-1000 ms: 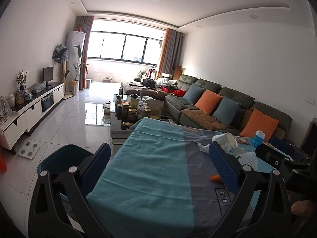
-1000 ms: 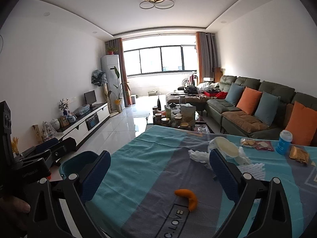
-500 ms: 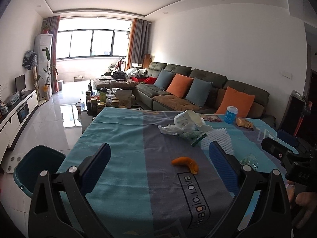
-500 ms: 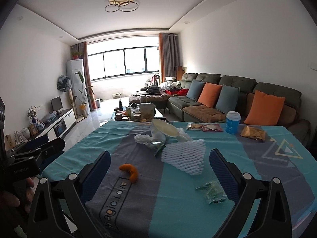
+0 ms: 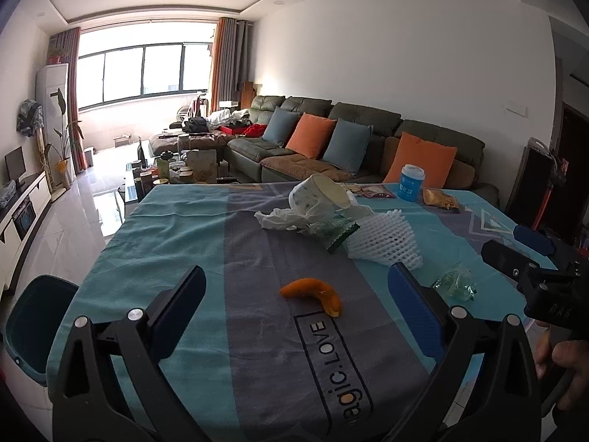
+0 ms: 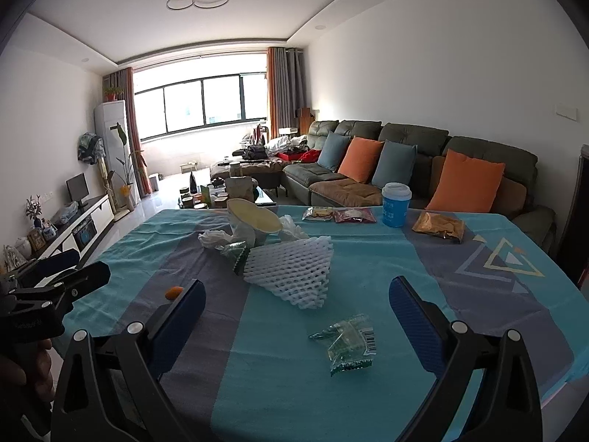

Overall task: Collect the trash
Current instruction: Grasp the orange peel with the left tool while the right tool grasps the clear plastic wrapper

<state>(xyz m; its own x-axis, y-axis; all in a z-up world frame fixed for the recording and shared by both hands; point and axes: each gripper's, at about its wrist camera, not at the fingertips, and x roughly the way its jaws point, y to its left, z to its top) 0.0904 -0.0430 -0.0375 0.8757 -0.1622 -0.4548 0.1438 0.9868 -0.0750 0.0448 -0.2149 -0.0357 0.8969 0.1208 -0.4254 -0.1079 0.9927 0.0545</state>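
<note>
Both views have swung right across the table [image 5: 176, 228]; each gripper's fingers [image 5: 176, 309] [image 6: 412, 316] spread wide, apparently holding nothing.

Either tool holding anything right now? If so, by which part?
Nothing held. Left tool is open over the orange peel; right tool is open near the clear wrapper. Both touch nothing.

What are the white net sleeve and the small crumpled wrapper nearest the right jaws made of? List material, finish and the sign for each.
White net sleeve: looks like soft foam mesh, matte; thick puffy strands form an open diamond lattice.
Small crumpled clear wrapper: probably thin plastic film, glossy; see-through with green tint, sharp creases and a printed barcode.
</note>
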